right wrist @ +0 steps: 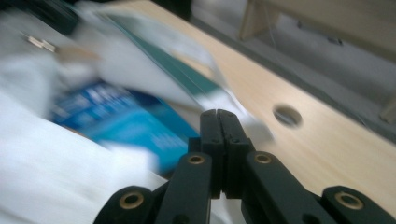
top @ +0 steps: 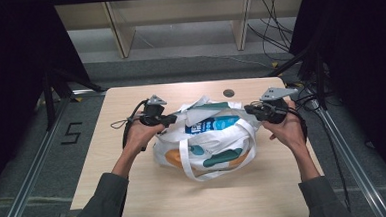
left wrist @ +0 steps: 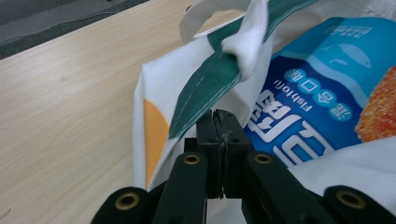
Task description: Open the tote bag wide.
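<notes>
While bag (top: 205, 145) sits mid-table (top: 136, 201) with blue packet (top: 217, 123) inside, we pinch its rim: left gripper (top: 174, 119) at 9 o'clock, right gripper (top: 247, 108) at 3 o'clock, jaws closed.

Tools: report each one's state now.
Left tool: closed, apparently pinching the tote bag rim.
Right tool: closed; whether it holds fabric cannot be told.

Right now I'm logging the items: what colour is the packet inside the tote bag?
Blue, with white lettering; the packet shows best in the left gripper view.
</notes>
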Motion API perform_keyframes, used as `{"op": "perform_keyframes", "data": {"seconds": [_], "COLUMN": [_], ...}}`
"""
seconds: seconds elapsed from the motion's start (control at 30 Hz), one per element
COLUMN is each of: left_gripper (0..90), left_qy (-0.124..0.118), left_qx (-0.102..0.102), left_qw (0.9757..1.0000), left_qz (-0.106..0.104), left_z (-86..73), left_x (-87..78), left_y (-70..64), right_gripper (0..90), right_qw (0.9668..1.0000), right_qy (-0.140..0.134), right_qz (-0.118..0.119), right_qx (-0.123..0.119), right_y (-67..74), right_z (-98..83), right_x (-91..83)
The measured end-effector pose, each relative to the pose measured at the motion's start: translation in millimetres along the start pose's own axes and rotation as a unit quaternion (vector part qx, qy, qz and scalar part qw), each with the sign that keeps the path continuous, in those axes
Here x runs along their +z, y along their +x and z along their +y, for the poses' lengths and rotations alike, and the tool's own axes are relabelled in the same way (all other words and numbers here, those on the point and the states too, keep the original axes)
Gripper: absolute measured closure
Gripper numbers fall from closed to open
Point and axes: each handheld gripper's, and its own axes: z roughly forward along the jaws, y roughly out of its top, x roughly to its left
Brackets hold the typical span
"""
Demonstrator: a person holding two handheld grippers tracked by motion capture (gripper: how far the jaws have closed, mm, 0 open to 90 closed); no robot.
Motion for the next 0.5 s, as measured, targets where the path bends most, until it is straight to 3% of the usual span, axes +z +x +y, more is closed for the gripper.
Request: {"op": "perform_keyframes", "data": {"seconds": [0.1, 0.2, 0.33, 0.37, 0.47, 0.5], "left_gripper": [88.3, 88.3, 88.2, 88.2, 89.1, 89.2], "left_qy": [0.006, 0.025, 0.060, 0.064, 0.072, 0.075], "left_qx": [0.006, 0.012, 0.015, 0.015, 0.005, 0.000], "left_qw": [1.0000, 0.9996, 0.9981, 0.9978, 0.9972, 0.9970], "left_qz": [0.001, -0.006, -0.007, -0.002, 0.016, 0.022], "left_z": [8.3, 19.4, 32.9, 35.6, 40.6, 41.5], "left_x": [6.4, 18.9, 39.1, 43.3, 51.0, 52.2], "left_y": [-3.5, -8.5, -10.7, -9.7, -1.4, 1.9], "right_gripper": [90.0, 90.0, 90.0, 90.0, 90.0, 90.0], "right_qw": [0.9988, 0.9953, 0.9899, 0.9878, 0.9841, 0.9825], "right_qy": [-0.009, 0.026, 0.071, 0.076, 0.090, 0.103], "right_qz": [0.044, 0.084, 0.108, 0.115, 0.127, 0.134], "right_qx": [-0.020, -0.042, -0.058, -0.072, -0.086, -0.079], "right_y": [28.6, 54.4, 72.8, 74.3, 84.2, 88.0], "right_z": [18.0, 20.1, 12.9, 10.6, 1.1, -2.7], "right_x": [2.6, 18.7, 36.6, 39.4, 36.7, 31.4]}}
